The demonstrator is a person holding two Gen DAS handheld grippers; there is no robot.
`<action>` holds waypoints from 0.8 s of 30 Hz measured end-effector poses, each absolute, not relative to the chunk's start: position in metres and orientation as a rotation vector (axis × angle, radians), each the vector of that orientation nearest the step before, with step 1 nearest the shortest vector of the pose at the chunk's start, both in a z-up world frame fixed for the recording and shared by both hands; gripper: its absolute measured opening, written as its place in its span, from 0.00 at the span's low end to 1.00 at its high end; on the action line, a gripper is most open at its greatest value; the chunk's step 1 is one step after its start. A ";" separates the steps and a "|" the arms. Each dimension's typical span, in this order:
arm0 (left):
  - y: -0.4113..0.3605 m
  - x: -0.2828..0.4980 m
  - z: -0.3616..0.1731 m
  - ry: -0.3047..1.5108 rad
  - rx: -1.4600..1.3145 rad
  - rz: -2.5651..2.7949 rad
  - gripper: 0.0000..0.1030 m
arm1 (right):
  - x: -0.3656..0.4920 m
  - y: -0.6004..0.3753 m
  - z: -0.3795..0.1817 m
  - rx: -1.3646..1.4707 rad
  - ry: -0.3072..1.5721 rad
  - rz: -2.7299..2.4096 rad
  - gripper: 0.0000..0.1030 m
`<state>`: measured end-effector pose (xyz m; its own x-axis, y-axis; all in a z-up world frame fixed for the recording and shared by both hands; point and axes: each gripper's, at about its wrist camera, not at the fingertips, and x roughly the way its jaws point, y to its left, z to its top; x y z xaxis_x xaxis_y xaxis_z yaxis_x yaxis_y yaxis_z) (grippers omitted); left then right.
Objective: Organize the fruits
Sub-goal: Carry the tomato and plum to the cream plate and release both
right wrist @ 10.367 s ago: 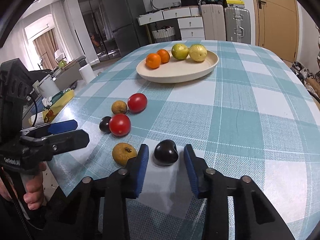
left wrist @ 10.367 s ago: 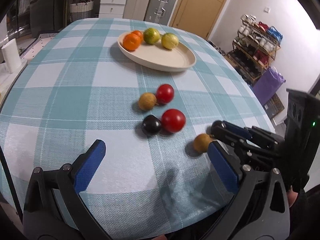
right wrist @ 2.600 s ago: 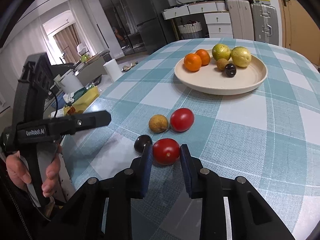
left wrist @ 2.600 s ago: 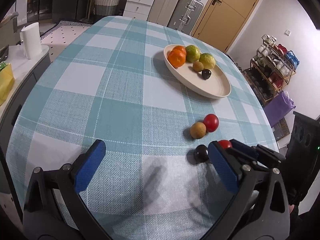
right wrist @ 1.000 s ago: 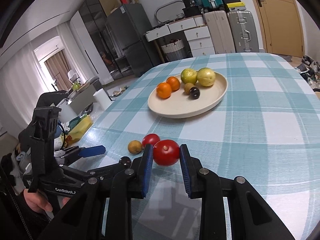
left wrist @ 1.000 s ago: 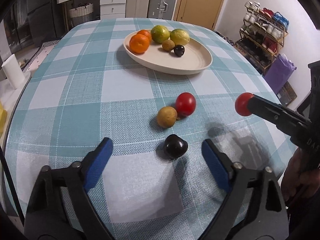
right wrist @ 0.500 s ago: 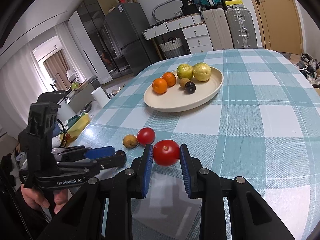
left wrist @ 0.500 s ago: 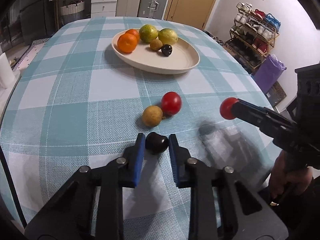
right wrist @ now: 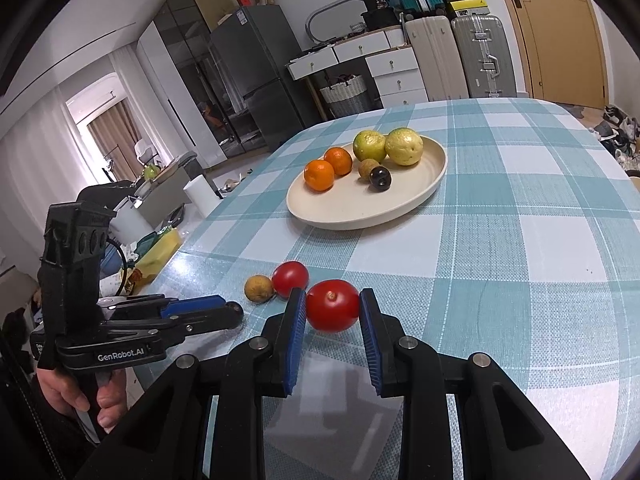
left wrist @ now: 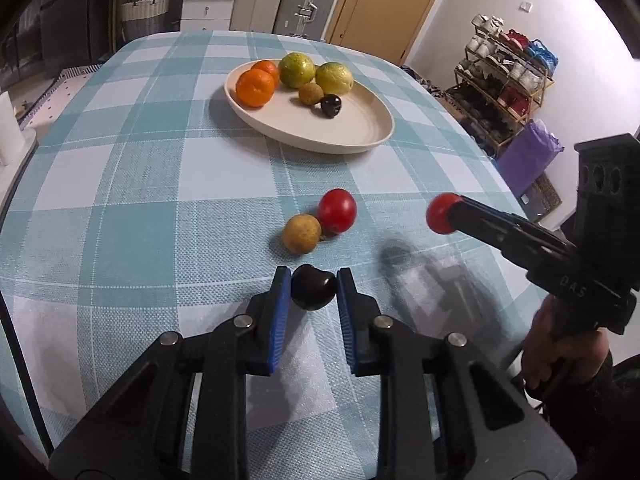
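My left gripper (left wrist: 311, 294) is shut on a dark plum (left wrist: 313, 291) near the front of the checked table. My right gripper (right wrist: 333, 312) is shut on a red tomato (right wrist: 333, 310) and holds it above the cloth; the left wrist view shows that tomato (left wrist: 440, 218) at the right. A second red tomato (left wrist: 338, 210) and a small brown fruit (left wrist: 301, 233) lie touching each other on the cloth. The cream plate (left wrist: 360, 136) further back holds two oranges, two green-yellow citrus fruits, a brown fruit and a dark plum (left wrist: 331, 105).
The table edge runs close on the left and right. Beyond the right edge stand a shoe rack (left wrist: 508, 80) and a purple bag (left wrist: 528, 156). A person's hand (right wrist: 76, 396) holds the left gripper's handle. Suitcases, drawers and a fridge stand behind the table.
My left gripper's jaws went from wide apart to shut on the dark plum. The right gripper kept the red tomato held in the same place.
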<state>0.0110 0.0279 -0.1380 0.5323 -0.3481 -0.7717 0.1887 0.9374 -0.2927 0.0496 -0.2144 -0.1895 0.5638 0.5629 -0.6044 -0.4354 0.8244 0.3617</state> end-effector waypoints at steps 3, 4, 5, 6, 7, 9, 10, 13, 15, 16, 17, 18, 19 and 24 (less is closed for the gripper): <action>0.029 0.008 -0.130 0.939 -0.179 -0.325 0.20 | 0.052 -0.212 -0.187 0.168 0.773 0.596 0.27; 0.030 0.008 -0.126 0.929 -0.180 -0.325 0.20 | 0.052 -0.211 -0.186 0.168 0.770 0.597 0.27; 0.031 0.008 -0.123 0.921 -0.178 -0.322 0.20 | 0.053 -0.211 -0.185 0.168 0.768 0.597 0.27; 0.032 0.009 -0.118 0.911 -0.176 -0.320 0.20 | 0.053 -0.211 -0.184 0.168 0.764 0.598 0.27; 0.034 0.011 -0.114 0.903 -0.177 -0.318 0.20 | 0.052 -0.210 -0.182 0.167 0.761 0.601 0.27; 0.037 0.016 -0.106 0.885 -0.181 -0.313 0.20 | 0.052 -0.209 -0.179 0.161 0.751 0.605 0.27; 0.039 0.019 -0.103 0.879 -0.184 -0.311 0.20 | 0.052 -0.208 -0.178 0.157 0.746 0.606 0.27; 0.043 0.032 -0.095 0.866 -0.206 -0.307 0.20 | 0.056 -0.207 -0.173 0.152 0.736 0.613 0.27; 0.044 0.042 -0.090 0.856 -0.216 -0.309 0.20 | 0.061 -0.206 -0.171 0.154 0.734 0.618 0.27; 0.044 0.047 -0.089 0.855 -0.220 -0.313 0.20 | 0.064 -0.206 -0.170 0.157 0.733 0.620 0.27; 0.044 0.054 -0.088 0.855 -0.223 -0.317 0.20 | 0.066 -0.206 -0.169 0.159 0.731 0.621 0.27; 0.043 0.060 -0.087 0.854 -0.225 -0.319 0.20 | 0.069 -0.206 -0.167 0.163 0.729 0.624 0.27; 0.043 0.066 -0.086 0.854 -0.227 -0.321 0.20 | 0.073 -0.206 -0.166 0.169 0.728 0.629 0.27; 0.039 0.105 -0.084 0.855 -0.238 -0.326 0.20 | 0.094 -0.204 -0.162 0.181 0.726 0.639 0.27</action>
